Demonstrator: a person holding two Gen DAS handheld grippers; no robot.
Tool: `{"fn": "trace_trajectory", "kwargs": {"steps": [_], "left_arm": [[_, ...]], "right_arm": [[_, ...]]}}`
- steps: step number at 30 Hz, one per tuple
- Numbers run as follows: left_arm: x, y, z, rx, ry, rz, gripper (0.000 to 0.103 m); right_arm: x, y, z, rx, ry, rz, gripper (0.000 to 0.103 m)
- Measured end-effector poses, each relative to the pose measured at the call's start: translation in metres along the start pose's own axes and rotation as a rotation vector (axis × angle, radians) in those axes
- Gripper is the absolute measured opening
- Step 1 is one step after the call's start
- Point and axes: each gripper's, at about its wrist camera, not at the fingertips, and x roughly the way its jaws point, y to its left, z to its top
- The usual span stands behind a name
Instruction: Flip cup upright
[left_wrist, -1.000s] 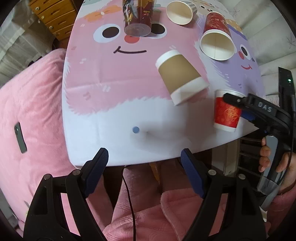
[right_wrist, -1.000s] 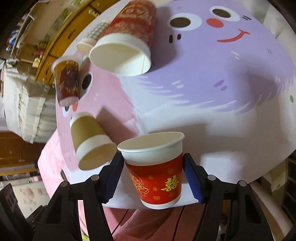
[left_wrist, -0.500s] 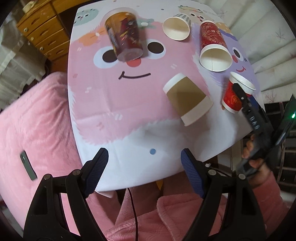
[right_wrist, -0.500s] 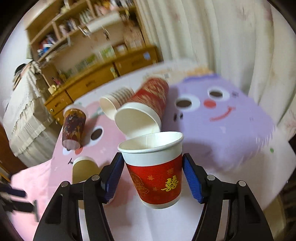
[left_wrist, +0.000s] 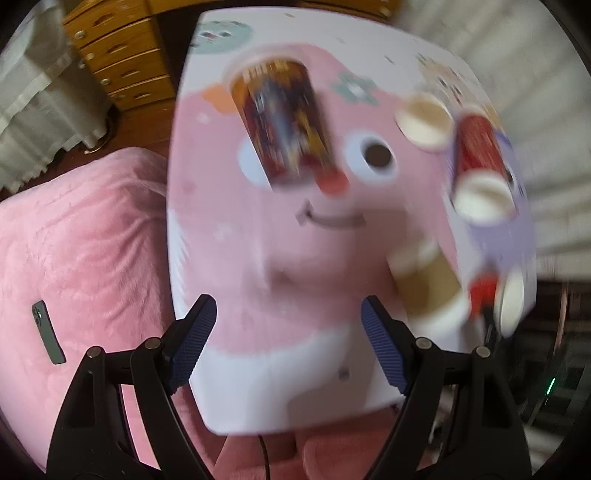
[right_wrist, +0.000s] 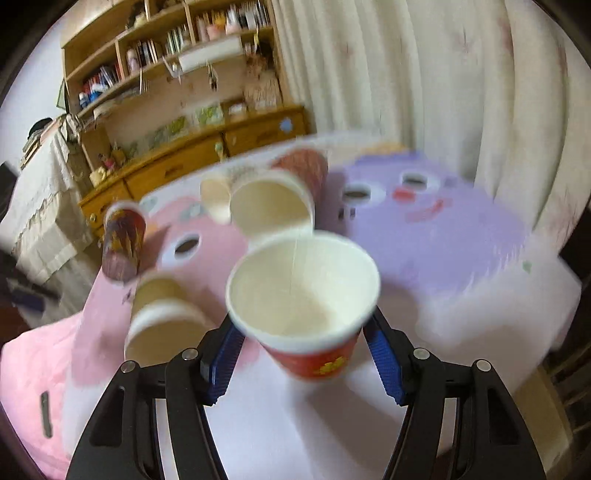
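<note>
My right gripper (right_wrist: 301, 352) is shut on a small red paper cup (right_wrist: 303, 295) with gold print, held above the table with its white mouth tipped toward the camera. The same cup shows blurred at the table's right edge in the left wrist view (left_wrist: 496, 299). My left gripper (left_wrist: 288, 343) is open and empty over the near part of the cartoon tablecloth (left_wrist: 280, 258). A brown cup (left_wrist: 428, 284) lies on its side to its right. A dark patterned cup (left_wrist: 284, 125), a tall red cup (left_wrist: 480, 166) and a white cup (left_wrist: 424, 122) lie on their sides farther back.
A pink blanket (left_wrist: 81, 258) with a dark phone (left_wrist: 48, 332) lies left of the table. A wooden drawer unit (left_wrist: 122, 55) stands behind it. Curtains (right_wrist: 424, 92) hang behind the table's right side, and wooden shelves (right_wrist: 166, 55) stand at the back.
The right gripper has tilted the red cup so its open mouth now faces the camera. The left gripper has moved forward over the table edge; both views are motion blurred.
</note>
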Motion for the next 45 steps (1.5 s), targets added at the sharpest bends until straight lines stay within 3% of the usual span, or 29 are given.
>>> {"fn": "trace_trajectory", "kwargs": {"steps": [4, 8, 10, 14, 17, 20, 23, 25, 28, 31, 34, 40, 45], "left_arm": [[-0.001, 0.012, 0.037, -0.014, -0.077, 0.028, 0.079], [0.012, 0.022, 0.064, -0.034, -0.061, 0.039, 0.079], [0.021, 0.027, 0.077, -0.046, -0.051, 0.039, 0.079], [0.042, 0.036, 0.094, -0.062, -0.044, 0.083, 0.078], [0.058, 0.032, 0.107, -0.075, -0.036, 0.099, 0.066], [0.056, 0.019, 0.108, -0.036, -0.058, 0.069, 0.061], [0.053, -0.005, 0.102, 0.027, -0.050, 0.022, 0.060], [0.051, -0.026, 0.096, 0.063, -0.041, -0.067, 0.060], [0.053, -0.050, 0.092, 0.087, -0.016, -0.142, 0.061], [0.051, -0.070, 0.086, 0.096, 0.001, -0.125, 0.064], [0.032, -0.079, 0.071, 0.088, -0.037, -0.104, 0.068], [-0.021, -0.098, -0.003, 0.072, -0.102, -0.039, 0.071], [-0.051, -0.107, -0.070, -0.052, -0.134, -0.034, 0.071]], "right_arm": [[-0.002, -0.008, -0.017, 0.007, 0.070, 0.001, 0.066], [-0.010, -0.012, -0.021, 0.046, 0.119, -0.001, 0.075], [-0.021, -0.013, -0.020, 0.053, 0.108, -0.006, 0.080], [-0.041, -0.018, -0.014, 0.084, 0.081, -0.050, 0.083], [-0.058, -0.029, -0.009, 0.136, 0.061, -0.086, 0.083], [-0.076, -0.039, -0.003, 0.163, 0.028, -0.134, 0.083], [-0.088, -0.046, 0.004, 0.183, 0.016, -0.141, 0.083], [-0.097, -0.050, 0.010, 0.187, 0.006, -0.139, 0.083], [-0.104, -0.055, 0.025, 0.183, 0.006, -0.125, 0.088], [-0.107, -0.059, 0.047, 0.157, 0.027, -0.099, 0.090], [-0.108, -0.062, 0.069, 0.133, 0.047, -0.062, 0.090], [-0.111, -0.068, 0.116, 0.069, 0.137, 0.047, 0.096], [-0.113, -0.068, 0.140, -0.070, 0.266, 0.175, 0.102]]}}
